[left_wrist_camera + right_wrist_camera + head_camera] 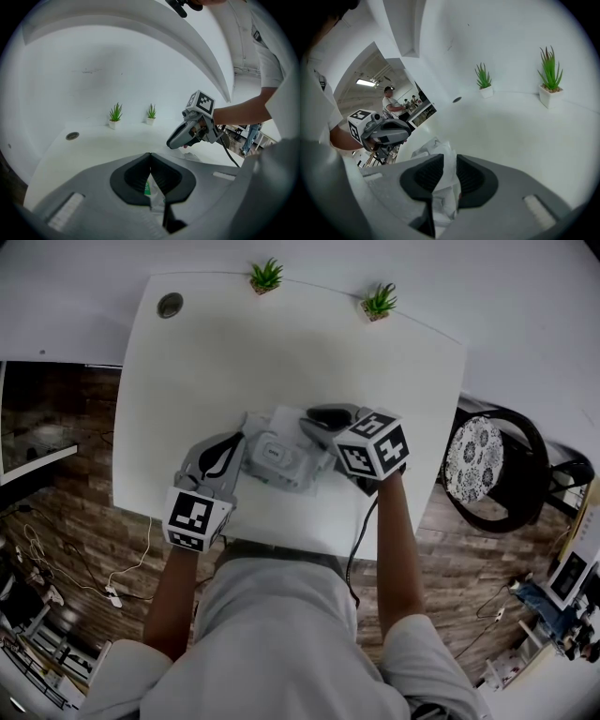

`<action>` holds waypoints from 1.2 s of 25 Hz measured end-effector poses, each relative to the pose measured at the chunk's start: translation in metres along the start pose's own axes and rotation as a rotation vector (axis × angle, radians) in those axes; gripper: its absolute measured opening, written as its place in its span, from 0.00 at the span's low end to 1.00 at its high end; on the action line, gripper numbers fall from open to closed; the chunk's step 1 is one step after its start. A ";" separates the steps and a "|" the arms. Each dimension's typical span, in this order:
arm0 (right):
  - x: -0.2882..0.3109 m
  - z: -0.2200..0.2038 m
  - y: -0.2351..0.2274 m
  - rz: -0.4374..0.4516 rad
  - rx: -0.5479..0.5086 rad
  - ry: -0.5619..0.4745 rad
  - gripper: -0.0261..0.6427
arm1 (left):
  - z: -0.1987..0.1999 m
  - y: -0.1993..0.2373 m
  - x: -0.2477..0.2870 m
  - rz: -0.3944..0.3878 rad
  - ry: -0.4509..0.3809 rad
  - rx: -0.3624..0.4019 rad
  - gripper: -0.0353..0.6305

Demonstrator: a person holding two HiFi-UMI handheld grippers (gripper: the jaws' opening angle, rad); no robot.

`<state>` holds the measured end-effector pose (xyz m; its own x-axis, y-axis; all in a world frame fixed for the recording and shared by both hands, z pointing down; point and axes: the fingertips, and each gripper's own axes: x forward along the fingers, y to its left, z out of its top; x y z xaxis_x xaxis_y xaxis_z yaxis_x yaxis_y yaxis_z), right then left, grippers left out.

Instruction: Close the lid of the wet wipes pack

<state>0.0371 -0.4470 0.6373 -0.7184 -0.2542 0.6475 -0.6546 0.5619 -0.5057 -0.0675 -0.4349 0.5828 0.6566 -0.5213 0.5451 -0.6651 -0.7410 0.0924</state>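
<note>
Pack (281, 457) edges sit clamped in left tool (151, 180) and right tool (445, 176).

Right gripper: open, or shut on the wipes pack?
Shut on it: the right gripper pinches a fold of the wet wipes pack between its pads in its own view.

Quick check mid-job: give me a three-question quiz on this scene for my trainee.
1. True or false: the left claw is shut on the wet wipes pack.
2. How many potted plants stand at the far edge of the table? A) one B) two C) three
3. Fill in the colour: the right claw pinches the pack's ___ wrapper.
Key: 1 true; 2 B; 3 white.
</note>
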 end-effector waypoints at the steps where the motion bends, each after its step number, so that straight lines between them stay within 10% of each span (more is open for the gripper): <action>1: -0.002 0.001 0.001 -0.002 -0.003 -0.006 0.18 | 0.001 -0.001 0.000 0.000 -0.003 0.001 0.07; 30: 0.002 -0.028 0.100 0.015 -0.078 -0.072 0.18 | -0.002 -0.016 -0.059 0.017 -0.059 0.045 0.06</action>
<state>-0.0232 -0.3692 0.6046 -0.7450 -0.2994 0.5962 -0.6253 0.6248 -0.4676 -0.0963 -0.3912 0.5503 0.6660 -0.5572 0.4958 -0.6606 -0.7494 0.0452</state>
